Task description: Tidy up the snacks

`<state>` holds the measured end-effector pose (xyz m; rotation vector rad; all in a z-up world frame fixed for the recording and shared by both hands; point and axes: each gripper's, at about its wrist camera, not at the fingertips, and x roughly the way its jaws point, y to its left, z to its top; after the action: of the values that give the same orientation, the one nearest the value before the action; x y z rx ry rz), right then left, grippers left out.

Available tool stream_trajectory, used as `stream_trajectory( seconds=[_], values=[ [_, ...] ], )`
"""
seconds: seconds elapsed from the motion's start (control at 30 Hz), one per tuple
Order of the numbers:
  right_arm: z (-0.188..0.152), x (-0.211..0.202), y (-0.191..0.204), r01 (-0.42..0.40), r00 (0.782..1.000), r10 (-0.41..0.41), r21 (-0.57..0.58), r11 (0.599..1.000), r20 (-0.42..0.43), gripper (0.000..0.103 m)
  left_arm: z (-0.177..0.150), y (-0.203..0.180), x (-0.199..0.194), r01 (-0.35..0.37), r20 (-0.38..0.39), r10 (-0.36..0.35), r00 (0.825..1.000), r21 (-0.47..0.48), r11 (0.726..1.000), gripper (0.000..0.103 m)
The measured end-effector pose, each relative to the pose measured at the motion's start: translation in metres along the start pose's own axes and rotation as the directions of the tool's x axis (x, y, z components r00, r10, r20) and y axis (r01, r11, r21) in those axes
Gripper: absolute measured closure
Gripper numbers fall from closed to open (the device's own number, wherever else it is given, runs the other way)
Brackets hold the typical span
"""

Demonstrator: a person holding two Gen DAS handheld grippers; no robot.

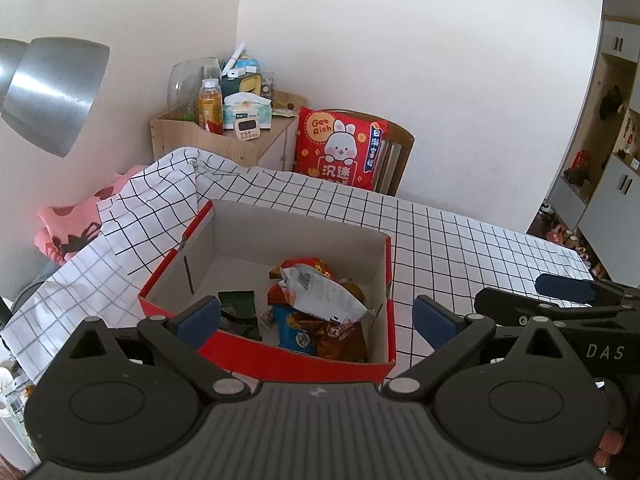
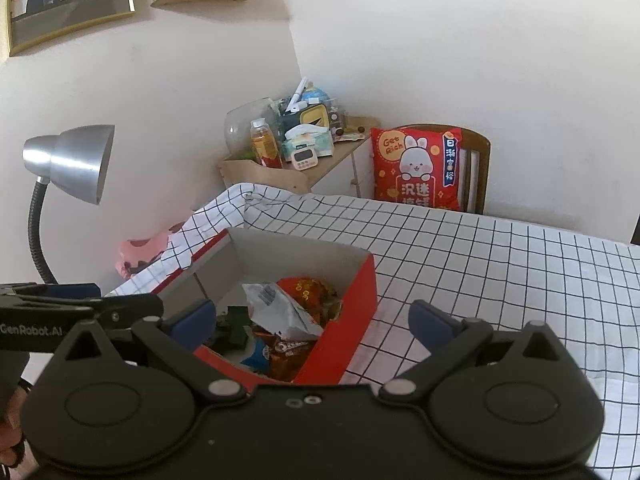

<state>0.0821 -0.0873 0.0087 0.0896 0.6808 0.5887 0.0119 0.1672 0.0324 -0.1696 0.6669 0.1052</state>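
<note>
Hovering above the near edge of the box (image 1: 386, 264), the left gripper (image 1: 316, 320) is wide open and holds nothing. The right gripper (image 2: 312, 322), also spread and empty, hangs beside it. Snacks (image 1: 320, 300) lie inside the box on the table (image 1: 480, 240).

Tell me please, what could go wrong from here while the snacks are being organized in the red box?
1. The white snack bag lies loosely on top of the pile, so reaching for a packet under it may push it out of the red box.
2. The left gripper and right gripper are both open and close together near the box; they may bump.
3. The checked tablecloth is wrinkled and may shift.
</note>
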Motion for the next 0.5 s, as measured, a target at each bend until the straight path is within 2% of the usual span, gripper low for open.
stream_trajectory(
  seconds=[0.5],
  values=[
    [-0.011, 0.000, -0.002, 0.031, 0.999, -0.030, 0.038, 0.999, -0.023, 0.000, -0.006, 0.003, 0.009, 0.028, -0.040, -0.027, 0.999, 0.027, 0.999, 0.000]
  ],
)
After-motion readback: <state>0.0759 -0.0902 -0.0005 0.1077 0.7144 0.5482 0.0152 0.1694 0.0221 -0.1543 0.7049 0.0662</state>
